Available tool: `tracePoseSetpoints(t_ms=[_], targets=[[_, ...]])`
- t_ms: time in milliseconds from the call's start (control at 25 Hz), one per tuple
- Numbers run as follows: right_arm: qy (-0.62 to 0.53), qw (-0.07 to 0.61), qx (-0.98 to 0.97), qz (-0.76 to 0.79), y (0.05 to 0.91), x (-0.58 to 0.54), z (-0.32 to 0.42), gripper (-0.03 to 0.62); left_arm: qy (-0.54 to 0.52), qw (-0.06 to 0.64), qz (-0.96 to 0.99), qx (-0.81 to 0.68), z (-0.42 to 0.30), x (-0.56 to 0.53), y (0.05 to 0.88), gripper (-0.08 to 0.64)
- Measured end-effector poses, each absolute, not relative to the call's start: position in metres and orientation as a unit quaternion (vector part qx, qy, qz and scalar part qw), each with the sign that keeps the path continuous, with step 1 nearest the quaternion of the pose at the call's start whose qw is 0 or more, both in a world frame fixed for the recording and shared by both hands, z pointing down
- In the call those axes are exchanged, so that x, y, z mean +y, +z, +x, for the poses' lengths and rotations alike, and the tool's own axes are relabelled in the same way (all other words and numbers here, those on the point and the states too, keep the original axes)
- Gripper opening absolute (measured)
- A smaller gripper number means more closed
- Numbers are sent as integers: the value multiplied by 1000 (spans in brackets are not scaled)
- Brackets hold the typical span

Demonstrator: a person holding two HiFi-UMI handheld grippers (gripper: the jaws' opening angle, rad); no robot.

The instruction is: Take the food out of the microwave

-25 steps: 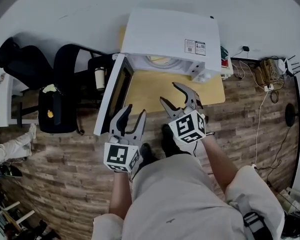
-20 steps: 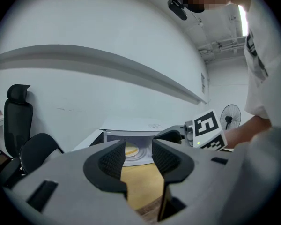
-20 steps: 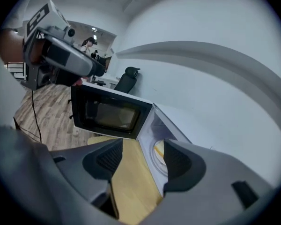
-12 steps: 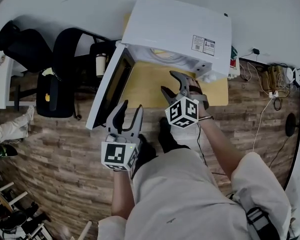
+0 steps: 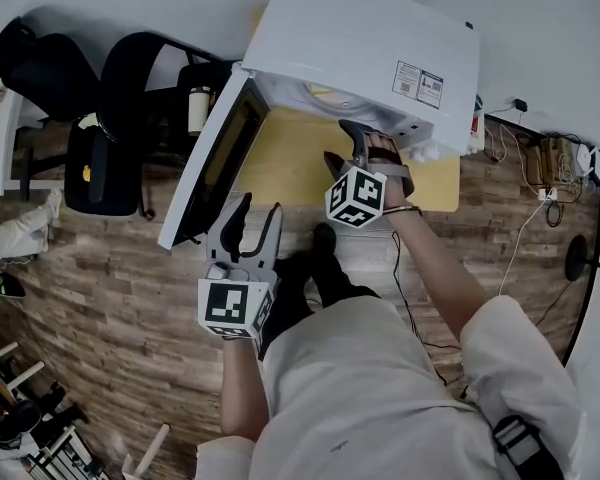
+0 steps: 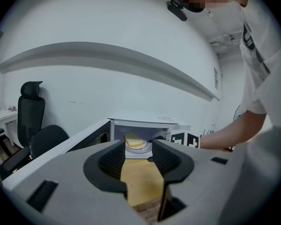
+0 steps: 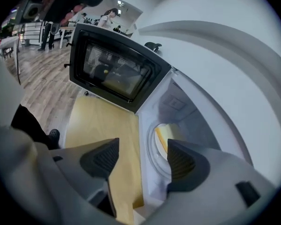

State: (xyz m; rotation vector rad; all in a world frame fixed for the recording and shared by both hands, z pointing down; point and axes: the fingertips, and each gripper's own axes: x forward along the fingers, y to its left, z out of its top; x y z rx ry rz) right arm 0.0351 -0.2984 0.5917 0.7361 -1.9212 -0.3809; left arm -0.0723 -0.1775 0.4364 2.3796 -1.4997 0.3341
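A white microwave (image 5: 365, 48) stands on a low yellow tabletop (image 5: 290, 163), its door (image 5: 215, 158) swung open to the left. Inside, a yellow slice of food (image 7: 161, 137) lies on a white plate (image 7: 152, 156); the food (image 6: 134, 141) also shows in the left gripper view. My right gripper (image 5: 338, 143) is at the mouth of the oven. Its jaws are opening with nothing between them, and the plate is just ahead of the right gripper (image 7: 140, 156). My left gripper (image 5: 258, 213) hangs open and empty over the floor in front of the door, short of the table.
Black office chairs (image 5: 120, 118) and a pale cup (image 5: 198, 108) stand left of the open door. Cables and a power strip (image 5: 540, 153) lie on the wooden floor to the right. People stand far off (image 7: 105, 15) in the room.
My right gripper has dropped and gone forward from above the table to the microwave's opening, rolling as it went, with its jaws wider. The left gripper has sunk a little.
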Motion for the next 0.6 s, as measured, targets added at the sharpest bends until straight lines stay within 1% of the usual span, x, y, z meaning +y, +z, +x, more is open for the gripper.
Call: tracePoseSetpoints(t_ms=[280,600], targets=[[-163,528,-779,297,618,-327,36,318,114,156,832,-520,-72,-183,444,158],[-167,556,-766,277,646,-350,38,347,112,166,831,-519,-72,-186,453,158]])
